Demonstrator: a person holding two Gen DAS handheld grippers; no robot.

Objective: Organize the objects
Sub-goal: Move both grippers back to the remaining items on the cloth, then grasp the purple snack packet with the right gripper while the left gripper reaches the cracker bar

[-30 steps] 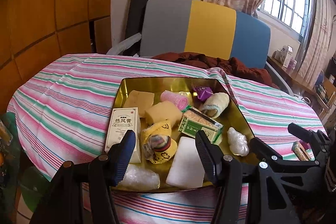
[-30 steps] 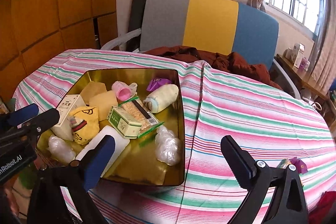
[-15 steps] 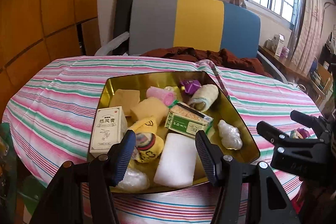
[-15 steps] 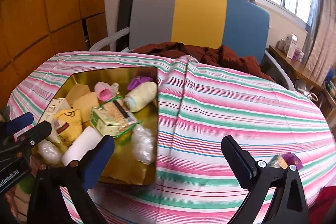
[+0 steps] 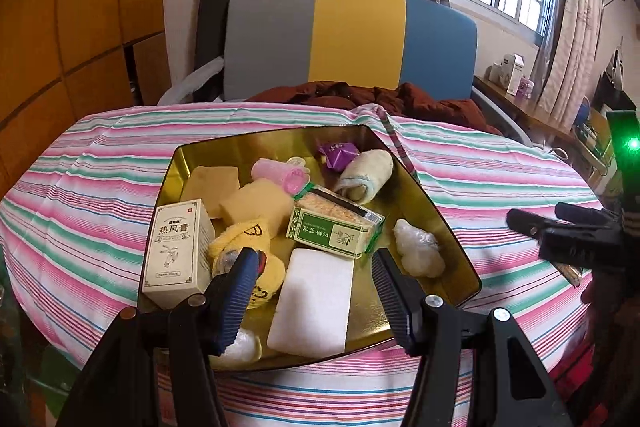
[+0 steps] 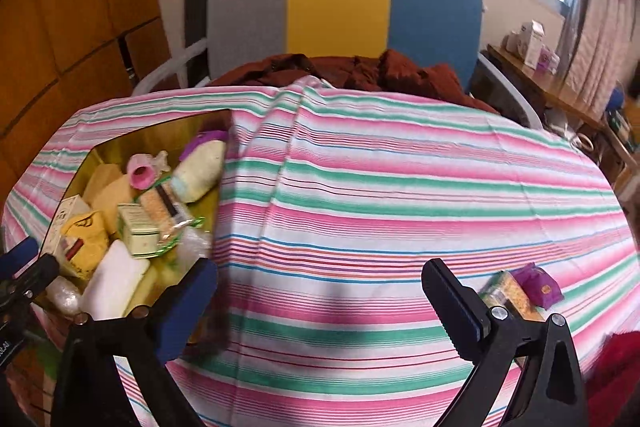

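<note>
Left fingers [image 5: 310, 291]: apart, empty, over the gold metal tray [image 5: 448, 227].
Right fingers [image 6: 320, 301]: apart, empty.
White foam block [image 5: 312, 301], lower centre: likely light, squashy; pinch its long sides.

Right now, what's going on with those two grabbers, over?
Left tool open, over the gold tray. Right tool open, empty, over the striped cloth. Purple packet loose beside it. Nothing blocking.

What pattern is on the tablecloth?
The tablecloth has pink, green and white stripes, seen best in the right wrist view.
</note>
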